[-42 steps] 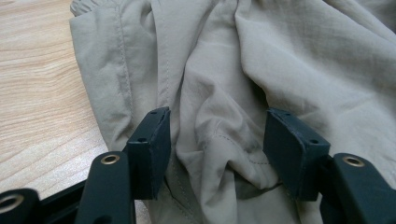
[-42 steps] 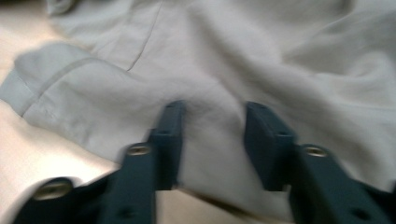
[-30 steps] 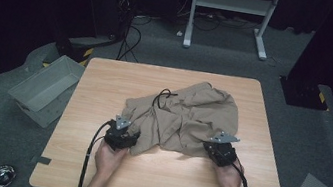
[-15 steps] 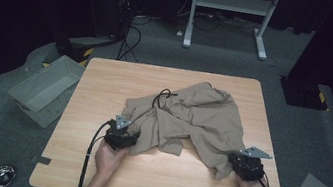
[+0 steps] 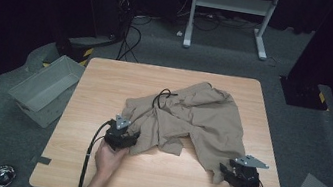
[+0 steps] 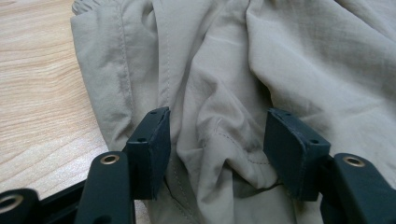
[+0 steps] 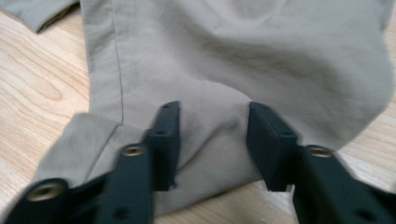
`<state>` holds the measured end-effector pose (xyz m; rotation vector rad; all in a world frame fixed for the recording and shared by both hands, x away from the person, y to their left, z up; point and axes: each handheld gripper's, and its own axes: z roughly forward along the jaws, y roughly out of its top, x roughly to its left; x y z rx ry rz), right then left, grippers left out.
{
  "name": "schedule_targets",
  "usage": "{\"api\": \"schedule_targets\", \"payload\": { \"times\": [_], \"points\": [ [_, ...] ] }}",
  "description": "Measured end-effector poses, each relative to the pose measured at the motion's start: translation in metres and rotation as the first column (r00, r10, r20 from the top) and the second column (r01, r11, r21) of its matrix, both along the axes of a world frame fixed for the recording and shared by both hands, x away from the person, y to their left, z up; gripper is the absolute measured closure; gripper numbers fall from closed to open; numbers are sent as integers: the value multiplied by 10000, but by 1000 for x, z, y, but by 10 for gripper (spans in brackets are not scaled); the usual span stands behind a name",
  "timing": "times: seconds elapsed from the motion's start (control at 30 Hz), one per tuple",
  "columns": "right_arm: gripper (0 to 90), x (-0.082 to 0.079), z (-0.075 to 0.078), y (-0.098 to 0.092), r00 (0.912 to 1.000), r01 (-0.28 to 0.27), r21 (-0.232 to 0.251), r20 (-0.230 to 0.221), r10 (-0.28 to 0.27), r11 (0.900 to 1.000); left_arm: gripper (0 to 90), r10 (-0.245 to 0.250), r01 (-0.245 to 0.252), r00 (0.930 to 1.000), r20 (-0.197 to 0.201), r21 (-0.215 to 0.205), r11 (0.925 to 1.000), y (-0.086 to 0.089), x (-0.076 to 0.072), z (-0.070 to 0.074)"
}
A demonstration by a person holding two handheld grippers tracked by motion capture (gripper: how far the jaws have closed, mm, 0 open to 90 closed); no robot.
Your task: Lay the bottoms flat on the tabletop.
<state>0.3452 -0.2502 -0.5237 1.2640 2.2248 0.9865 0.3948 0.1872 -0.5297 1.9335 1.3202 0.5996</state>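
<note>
— Where do we stand? Our right gripper (image 5: pixel 235 173) sits at the near right table (image 5: pixel 103 93) edge, jaws just been opening, the khaki shorts' (image 5: pixel 200 121) leg hem lying slack between them.

— And our left gripper (image 5: pixel 124 137)? Jaws apart over bunched cloth; the shorts stretch away toward the far side.
</note>
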Motion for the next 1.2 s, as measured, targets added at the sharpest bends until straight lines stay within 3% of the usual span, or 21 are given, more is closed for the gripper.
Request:
{"api": "schedule_targets", "payload": {
  "times": [0.07,0.13,0.3,0.33,0.4,0.43,0.53,0.63,0.7,0.8,0.87,1.0,1.03,1.2],
  "points": [
    [785,-2,1,-4,9998,-157,-3,-75,157,9999,414,-1,1,10000,2,-2,10000,0,0,0],
    [860,-6,1,-8,9998,-211,-232,70,212,9995,414,0,0,10000,2,-2,10000,0,0,0],
    [872,-13,2,-23,9999,49,82,-94,-49,10000,412,-7,7,10000,-3,6,10000,0,0,0],
    [864,-15,2,-25,9999,111,148,-82,-110,9998,412,-5,5,10000,-4,3,10000,0,0,0],
    [761,-19,4,-29,9991,358,347,193,-365,9988,412,-6,6,10000,0,1,10000,0,0,0],
    [675,-19,8,-32,9964,658,410,510,-678,9970,412,3,-3,10000,-3,1,10000,0,0,0],
    [545,-12,14,-36,9862,1405,494,813,-1442,9888,412,2,-2,10000,1,3,10000,0,0,0],
    [480,8,9,-39,9808,1893,319,412,-1906,9814,412,1,-1,10000,0,2,10000,0,0,0],
    [505,19,2,-39,9765,2155,191,5,-2155,9763,412,1,-1,10000,1,7,10000,0,0,0],
    [754,25,2,-38,9821,1884,249,-118,-1882,9818,411,8,-8,10000,-3,9,10000,0,0,0],
    [852,24,8,-36,9867,1607,164,210,-1611,9869,412,10,-10,10000,2,3,10000,0,0,0],
    [874,23,20,-31,9881,1357,111,720,-1362,9907,412,7,-7,10000,0,2,10000,0,0,0],
    [873,25,32,-25,9881,1125,131,1045,-1132,9936,412,8,-8,10000,-3,6,10000,0,0,0],
    [873,32,56,-2,9852,311,95,1681,-323,9995,412,6,-6,10000,-1,2,10000,0,0,0]
  ]
}}
